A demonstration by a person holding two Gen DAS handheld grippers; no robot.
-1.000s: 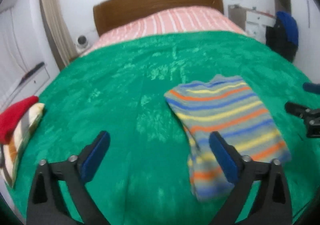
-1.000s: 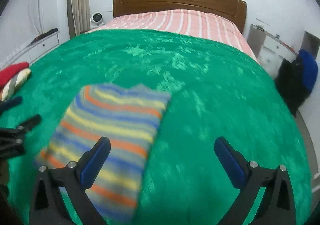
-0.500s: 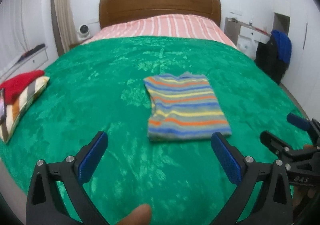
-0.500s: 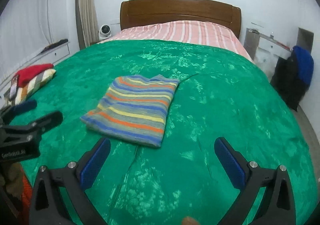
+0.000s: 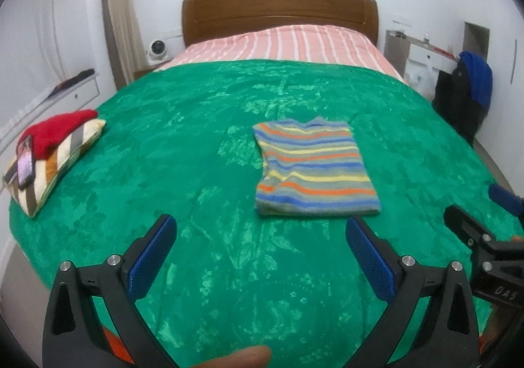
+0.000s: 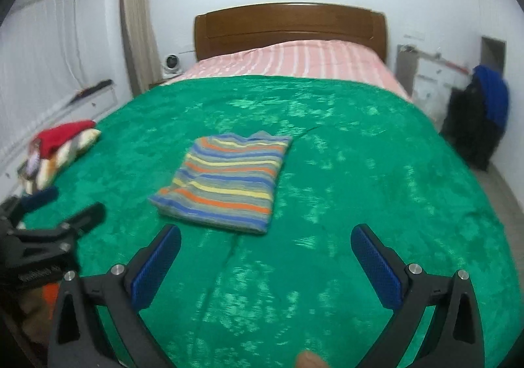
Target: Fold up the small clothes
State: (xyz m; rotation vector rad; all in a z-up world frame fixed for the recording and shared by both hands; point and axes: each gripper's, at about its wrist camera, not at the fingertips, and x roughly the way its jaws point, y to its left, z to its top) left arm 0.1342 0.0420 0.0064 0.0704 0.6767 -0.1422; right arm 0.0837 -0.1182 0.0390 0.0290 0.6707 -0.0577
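Observation:
A small striped shirt (image 5: pixel 314 168) lies folded flat on the green blanket (image 5: pixel 183 145), with its collar toward the headboard. It also shows in the right wrist view (image 6: pixel 226 178). My left gripper (image 5: pixel 262 256) is open and empty, held back from the shirt's near edge. My right gripper (image 6: pixel 268 260) is open and empty, also short of the shirt. The right gripper also shows at the right edge of the left wrist view (image 5: pixel 484 224). The left gripper shows at the left edge of the right wrist view (image 6: pixel 55 211).
A striped pillow (image 5: pixel 59 168) with a red garment (image 5: pixel 55 132) and a phone (image 5: pixel 25 165) on it lies at the blanket's left edge. Pink striped bedding (image 5: pixel 281 44) and a wooden headboard (image 5: pixel 278 11) are at the back. Dark clothes (image 5: pixel 465 96) hang at the right.
Both grippers have pulled back and risen away from the shirt, which now lies farther off and fully in view. The shirt itself has stayed folded in place.

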